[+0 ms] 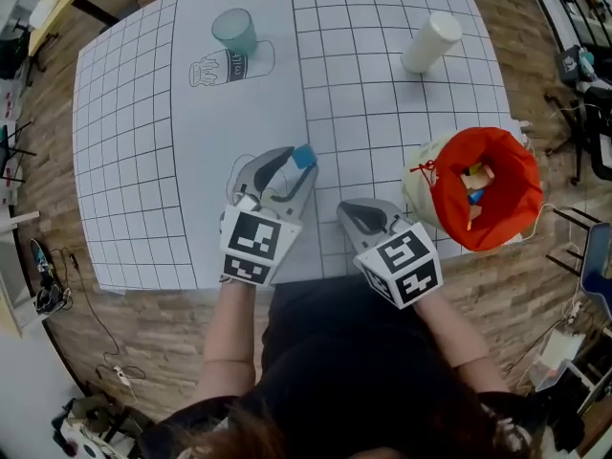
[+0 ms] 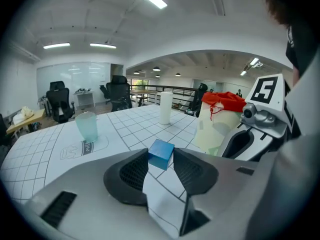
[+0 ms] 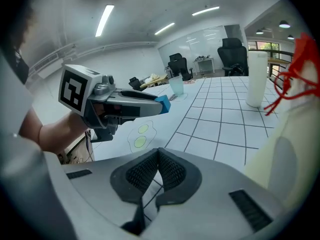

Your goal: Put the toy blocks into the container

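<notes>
A small blue block [image 1: 304,156] is pinched at the tips of my left gripper [image 1: 298,163], which is shut on it a little above the gridded table sheet [image 1: 382,94]. In the left gripper view the blue block [image 2: 161,154] sits cornerwise between the two dark pads [image 2: 136,171]. My right gripper [image 1: 350,214] is beside it near the table's front edge, shut with nothing between its pads [image 3: 145,171]. The container, a cream bag with a red lining [image 1: 497,204], stands at the right with several blocks inside. It rises just right of the right gripper.
A teal cup [image 1: 235,32] stands at the back left on a printed drawing. A white cylinder [image 1: 431,42] is upright at the back right. The table's front edge [image 1: 316,277] runs right under both grippers. Office chairs [image 2: 59,104] stand beyond the table.
</notes>
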Action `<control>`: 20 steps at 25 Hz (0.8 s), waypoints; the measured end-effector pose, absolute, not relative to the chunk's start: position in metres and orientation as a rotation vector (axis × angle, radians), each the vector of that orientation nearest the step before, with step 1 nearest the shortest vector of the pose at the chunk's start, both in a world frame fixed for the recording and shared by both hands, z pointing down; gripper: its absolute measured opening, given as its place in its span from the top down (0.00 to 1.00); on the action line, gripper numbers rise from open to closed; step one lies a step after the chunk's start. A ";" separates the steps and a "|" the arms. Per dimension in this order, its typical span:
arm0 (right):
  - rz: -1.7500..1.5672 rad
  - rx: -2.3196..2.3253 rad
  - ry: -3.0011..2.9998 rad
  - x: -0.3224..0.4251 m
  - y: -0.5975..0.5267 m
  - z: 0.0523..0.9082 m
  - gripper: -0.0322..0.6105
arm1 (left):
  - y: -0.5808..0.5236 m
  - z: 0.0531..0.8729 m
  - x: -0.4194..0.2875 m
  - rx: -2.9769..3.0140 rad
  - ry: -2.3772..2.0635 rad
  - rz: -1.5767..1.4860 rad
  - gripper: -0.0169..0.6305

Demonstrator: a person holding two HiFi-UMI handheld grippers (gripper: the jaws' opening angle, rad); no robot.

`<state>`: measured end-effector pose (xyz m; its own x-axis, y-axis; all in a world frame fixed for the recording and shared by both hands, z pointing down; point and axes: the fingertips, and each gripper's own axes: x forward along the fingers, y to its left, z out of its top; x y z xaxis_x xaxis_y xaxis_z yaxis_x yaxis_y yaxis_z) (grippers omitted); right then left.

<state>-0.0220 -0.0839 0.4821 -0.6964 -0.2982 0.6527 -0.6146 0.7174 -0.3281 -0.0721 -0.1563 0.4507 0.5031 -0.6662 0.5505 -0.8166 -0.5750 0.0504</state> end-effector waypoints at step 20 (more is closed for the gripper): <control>0.859 1.039 -2.318 0.106 -0.040 0.465 0.93 | -0.131 0.343 0.117 2.882 -0.803 0.605 0.70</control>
<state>0.1060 -0.0400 0.4647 -0.6114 -0.4930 0.6190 -0.7773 0.5209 -0.3529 0.1171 -0.1310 0.3428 0.7835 -0.4781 0.3969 -0.5136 -0.8578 -0.0195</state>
